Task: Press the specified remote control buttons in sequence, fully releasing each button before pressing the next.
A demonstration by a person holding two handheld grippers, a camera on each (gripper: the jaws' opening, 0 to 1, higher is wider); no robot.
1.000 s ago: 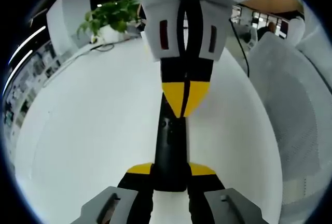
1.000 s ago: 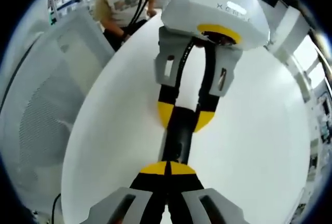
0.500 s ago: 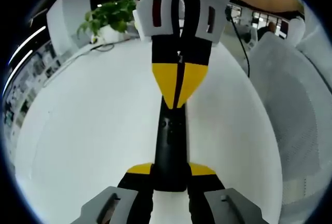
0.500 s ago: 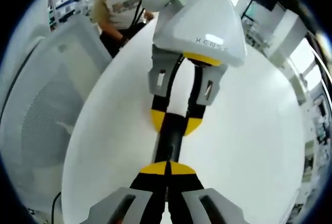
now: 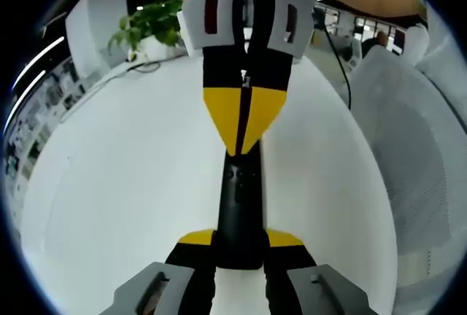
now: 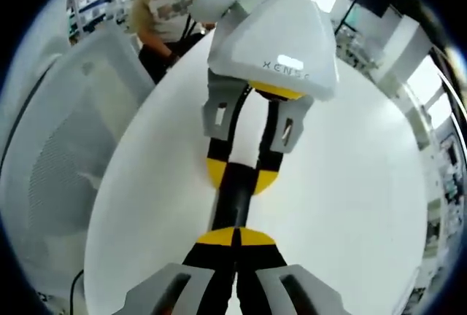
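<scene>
Left gripper view: the left gripper (image 5: 241, 246) has its yellow-tipped jaws clamped on the near end of the black remote (image 5: 240, 209), one jaw on each side, and the remote runs straight ahead of it over the white table (image 5: 131, 184). The right gripper (image 5: 241, 134) comes in from the far side with its jaws pressed together into one yellow point, which sits over the remote's far end, just beyond the small buttons (image 5: 235, 175); whether it touches cannot be told. A plant (image 5: 149, 23) stands on the table's far edge, ahead and to the left.

Right gripper view: the right gripper (image 6: 235, 238) is fully closed with nothing between its jaws, tip at the remote (image 6: 232, 200). Across from it the left gripper (image 6: 237, 175) grips the remote's other end. A person (image 6: 171, 10) stands beyond the table (image 6: 350, 184)
</scene>
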